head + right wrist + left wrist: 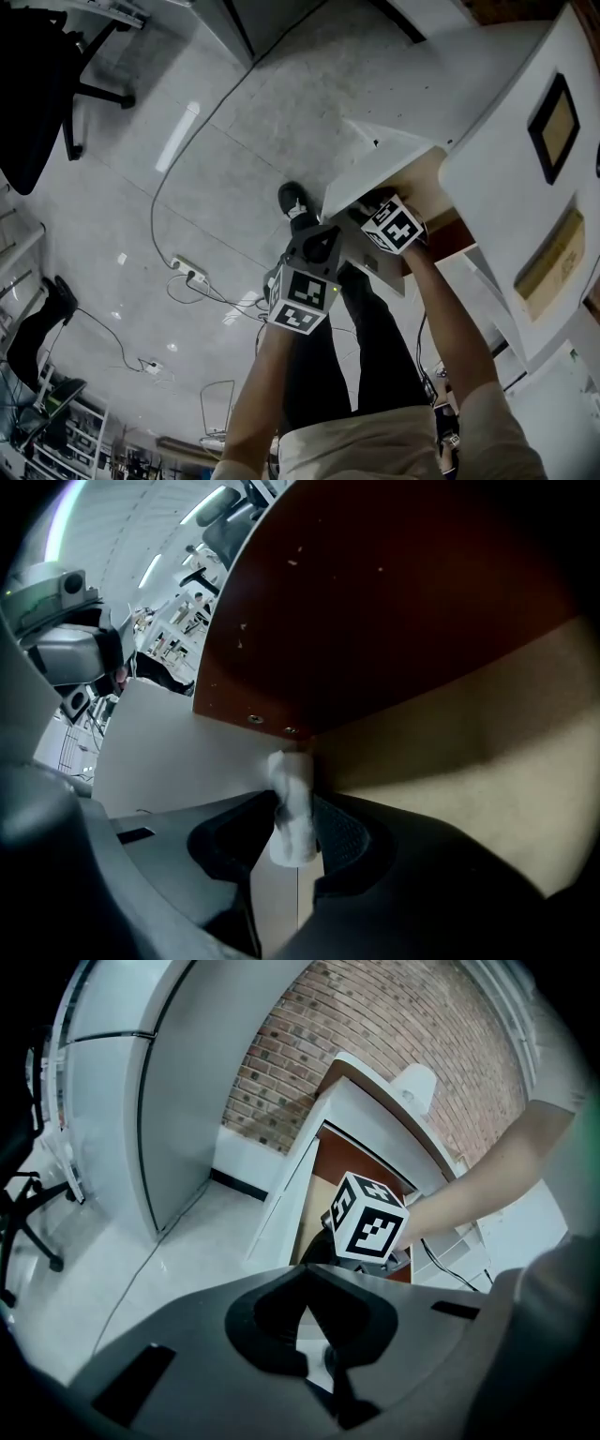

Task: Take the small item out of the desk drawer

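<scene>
My right gripper (282, 885) is inside the drawer (487, 789), jaws wide. The white item (292, 808) stands upright between them, in the drawer's corner. My left gripper (319, 1372) is outside the drawer, jaws narrow, with white showing through the gap.

White desk (487, 75); drawer (394, 602) red-brown on the wall, tan on the base. Small white item (292, 803). Dark grey left gripper (306, 1281) and right gripper (295, 834), with black-and-white square markers (302, 302). Pale grey floor tiles (234, 141). Far off, red-brown brick wall (394, 1044).
</scene>
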### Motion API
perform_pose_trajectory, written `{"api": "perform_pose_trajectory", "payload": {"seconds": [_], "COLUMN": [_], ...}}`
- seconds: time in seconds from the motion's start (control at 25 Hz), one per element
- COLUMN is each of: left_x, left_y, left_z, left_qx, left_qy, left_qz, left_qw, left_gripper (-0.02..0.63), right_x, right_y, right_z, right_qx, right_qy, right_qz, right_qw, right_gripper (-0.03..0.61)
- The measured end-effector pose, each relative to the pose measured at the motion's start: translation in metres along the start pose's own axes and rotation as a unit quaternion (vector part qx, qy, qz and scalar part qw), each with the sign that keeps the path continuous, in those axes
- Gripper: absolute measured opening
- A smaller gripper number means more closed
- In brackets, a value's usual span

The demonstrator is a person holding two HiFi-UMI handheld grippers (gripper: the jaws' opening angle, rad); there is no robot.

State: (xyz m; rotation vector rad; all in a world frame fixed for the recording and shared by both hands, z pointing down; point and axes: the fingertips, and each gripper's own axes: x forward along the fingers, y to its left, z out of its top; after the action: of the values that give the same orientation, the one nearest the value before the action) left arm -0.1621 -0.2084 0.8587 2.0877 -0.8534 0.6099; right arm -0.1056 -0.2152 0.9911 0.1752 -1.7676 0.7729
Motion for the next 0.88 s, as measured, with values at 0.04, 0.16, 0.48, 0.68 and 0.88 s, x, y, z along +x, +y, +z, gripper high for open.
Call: {"api": "perform_pose_trajectory", "payload": {"seconds": [0.04,0.16,0.48,0.68,0.88], "left_x": [0.001,0.003,0.006,0.006,0.0], "left_y": [0.0,0.001,-0.001,-0.009,-0.022], "left_z": [-0.001,0.0,-0.003,0.0,0.01], "left_qx": [0.001,0.002,-0.022,-0.025,-0.015], "left_qy": [0.001,0.002,-0.01,-0.017,-0.03], "left_qz": [0.0,0.003,0.012,0.028,0.04], "left_qw": [1.0,1.0,0.9996,0.9991,0.9986], "left_gripper": [0.017,0.017,0.017,0.017,0.017], "right_x": [0.0,0.0,-0.006,-0.025,-0.049], "right_y": [0.0,-0.001,0.005,0.0,-0.001], "right_z": [0.0,0.0,-0.006,-0.005,-0.013], "right_qx": [0.0,-0.003,-0.028,-0.01,0.004], "right_qy": [0.0,-0.007,-0.025,-0.059,-0.085], "right_qz": [-0.002,-0.008,-0.041,-0.048,-0.056], "right_qw": [1.0,1.0,0.998,0.997,0.995], "right_gripper": [0.153,0.149,0.138,0.138,0.137]}}
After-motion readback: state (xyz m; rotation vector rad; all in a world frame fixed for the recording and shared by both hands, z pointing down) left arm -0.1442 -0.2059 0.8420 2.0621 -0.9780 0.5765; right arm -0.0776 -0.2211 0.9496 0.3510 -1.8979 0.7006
